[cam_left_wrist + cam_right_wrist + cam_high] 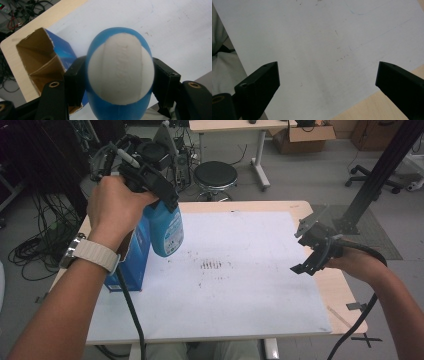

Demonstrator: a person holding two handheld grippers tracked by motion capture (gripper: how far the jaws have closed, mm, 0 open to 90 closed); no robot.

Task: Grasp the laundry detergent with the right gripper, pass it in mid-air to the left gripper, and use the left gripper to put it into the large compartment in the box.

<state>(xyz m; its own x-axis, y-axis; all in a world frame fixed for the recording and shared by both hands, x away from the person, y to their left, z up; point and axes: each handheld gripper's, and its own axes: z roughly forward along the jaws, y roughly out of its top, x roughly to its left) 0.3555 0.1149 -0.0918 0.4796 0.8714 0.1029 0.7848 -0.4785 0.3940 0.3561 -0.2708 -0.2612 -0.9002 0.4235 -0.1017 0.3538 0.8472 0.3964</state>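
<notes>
Bottle (166, 227) clamped in left tool (161, 200), lifted just beside box (135, 255); right tool (314, 251) wide, empty. Next: prob. set bottle down on table (240, 206), clear of box.

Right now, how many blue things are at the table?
2: a blue plastic bottle with a white cap, held up in the left tongs, and an open blue cardboard box standing at the table's left edge.

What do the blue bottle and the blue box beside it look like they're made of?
The blue bottle looks like smooth, slightly glossy plastic with a matte white cap; its rounded moulded shape suggests that. The blue box seems to be cardboard: printed blue outside, raw brown inside, with torn, fibrous flap edges at its open top.
</notes>
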